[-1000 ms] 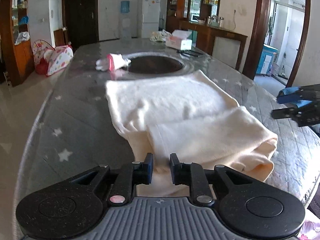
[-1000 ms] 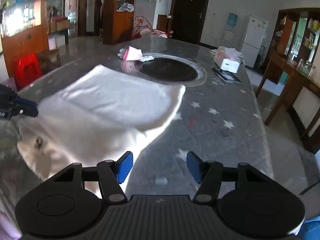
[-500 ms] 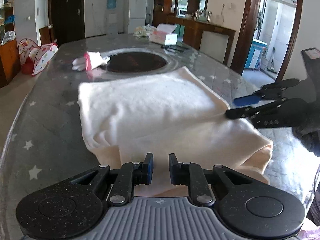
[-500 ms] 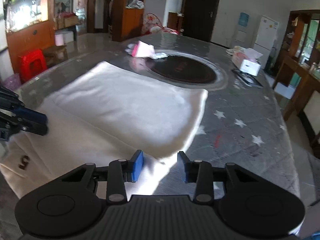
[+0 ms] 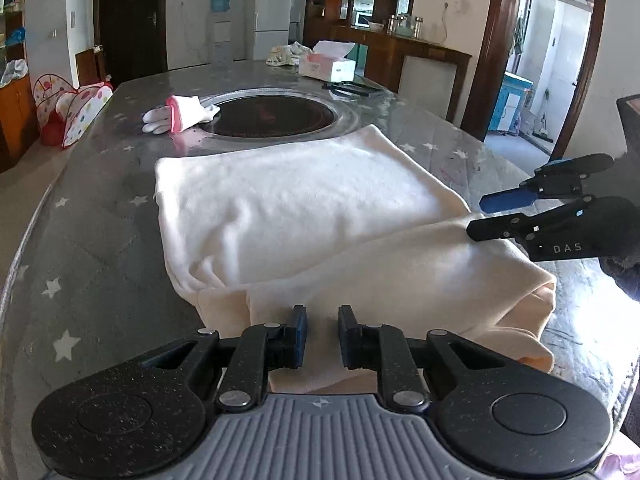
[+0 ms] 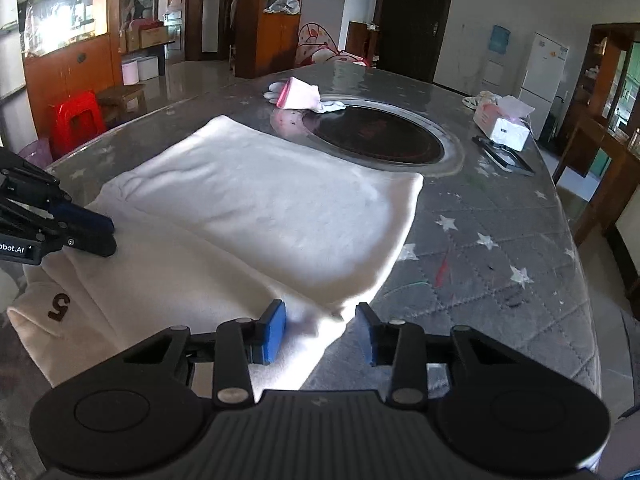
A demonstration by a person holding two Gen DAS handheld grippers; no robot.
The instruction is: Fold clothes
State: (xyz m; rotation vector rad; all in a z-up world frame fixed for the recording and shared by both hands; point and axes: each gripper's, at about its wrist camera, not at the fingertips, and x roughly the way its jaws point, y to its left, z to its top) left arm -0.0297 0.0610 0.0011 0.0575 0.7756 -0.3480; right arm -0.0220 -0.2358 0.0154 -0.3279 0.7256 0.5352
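1. Left wrist view: the left gripper (image 5: 322, 334), jaws narrowly parted with cream cloth between them, though I cannot tell if it is pinched, sits at the near hem of the garment (image 5: 304, 208).
2. The right gripper (image 6: 322, 330), jaws released, straddles the opposite corner.
3. Soft, light and floppy, probably; best taken at corners.
4. It lies half-folded on the star-patterned table (image 6: 492, 224), with a tissue box (image 5: 327, 65) beyond.
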